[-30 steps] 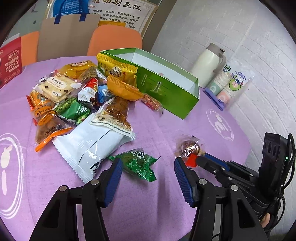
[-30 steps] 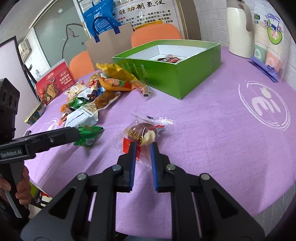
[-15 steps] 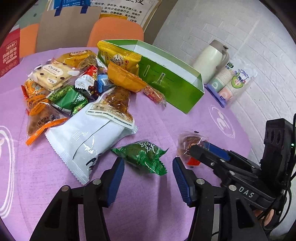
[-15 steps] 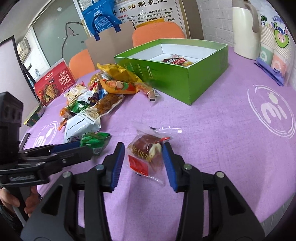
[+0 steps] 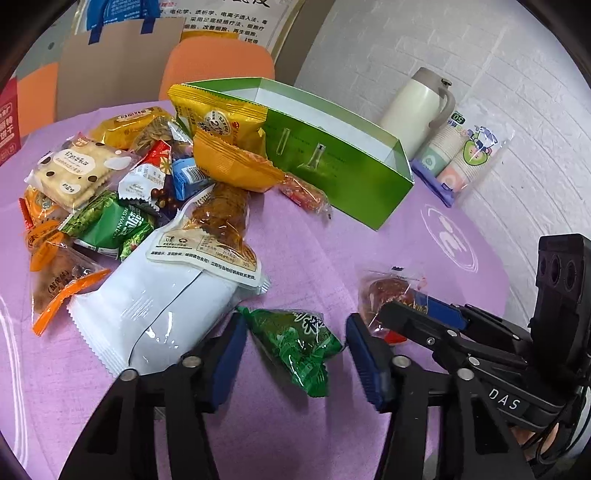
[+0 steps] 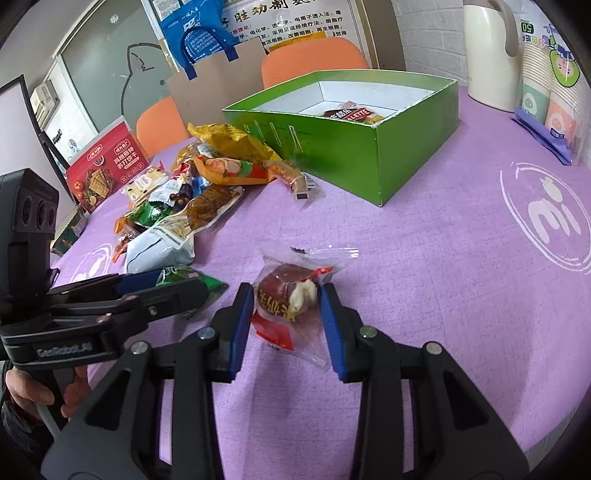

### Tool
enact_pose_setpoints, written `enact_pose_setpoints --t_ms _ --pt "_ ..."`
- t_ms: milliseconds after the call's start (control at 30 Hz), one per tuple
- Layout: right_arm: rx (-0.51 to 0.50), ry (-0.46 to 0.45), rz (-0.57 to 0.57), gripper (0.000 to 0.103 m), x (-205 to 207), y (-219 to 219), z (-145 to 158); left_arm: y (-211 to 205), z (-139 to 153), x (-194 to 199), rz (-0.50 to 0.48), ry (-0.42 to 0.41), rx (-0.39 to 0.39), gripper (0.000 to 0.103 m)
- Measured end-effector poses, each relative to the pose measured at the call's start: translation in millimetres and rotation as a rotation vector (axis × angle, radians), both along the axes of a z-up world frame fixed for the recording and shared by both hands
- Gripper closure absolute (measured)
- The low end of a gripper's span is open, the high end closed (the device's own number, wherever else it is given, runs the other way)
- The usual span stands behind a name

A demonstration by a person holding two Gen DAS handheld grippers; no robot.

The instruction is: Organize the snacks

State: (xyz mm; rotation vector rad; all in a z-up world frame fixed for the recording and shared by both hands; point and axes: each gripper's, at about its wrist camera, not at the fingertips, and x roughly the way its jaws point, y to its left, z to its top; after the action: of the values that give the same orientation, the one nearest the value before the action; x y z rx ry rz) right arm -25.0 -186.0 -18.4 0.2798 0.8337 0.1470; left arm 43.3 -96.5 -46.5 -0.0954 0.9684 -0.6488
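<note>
The green box (image 5: 343, 184) shows only its outer wall in the left wrist view; its contents are hidden. In the right wrist view, the box wall covers most of the packets (image 6: 347, 114) inside. The left gripper (image 6: 173, 291) hides most of the green packet (image 6: 207, 282). The snack pile (image 5: 129, 177) overlaps, so lower packets are partly covered. The wall poster (image 5: 221, 18) is cut off at the top edge.

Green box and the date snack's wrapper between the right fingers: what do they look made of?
Green box: likely coated cardboard, with sharp folded edges, thin walls, white inside and a slight sheen. Date snack wrapper: thin clear plastic film, glossy and crinkled, its contents showing through.
</note>
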Motion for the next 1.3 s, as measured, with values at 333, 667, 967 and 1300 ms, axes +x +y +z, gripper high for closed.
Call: enact_pose_setpoints --t_ms 333,667,967,1300 --pt "-0.014 -0.043 -0.008 0.067 -10.0 -1.0 18.3 11.0 26.3 -13.4 -0.007 -0.046 -0.051 0.069" --pt "-0.062 -0.229 -0.063 0.067 9.2 -24.5 85.2 -9.0 107.2 21.9 -0.038 -0.168 -0.134 0.069" --pt "-0.119 -0.21 -0.128 0.067 66.0 -53.4 88.0 -51.6 125.9 97.1 -0.006 -0.149 -0.112 0.069" --pt "-0.187 -0.174 -0.128 0.064 111.7 -58.4 62.8 -75.7 103.5 153.1 0.042 -0.108 -0.08 0.045"
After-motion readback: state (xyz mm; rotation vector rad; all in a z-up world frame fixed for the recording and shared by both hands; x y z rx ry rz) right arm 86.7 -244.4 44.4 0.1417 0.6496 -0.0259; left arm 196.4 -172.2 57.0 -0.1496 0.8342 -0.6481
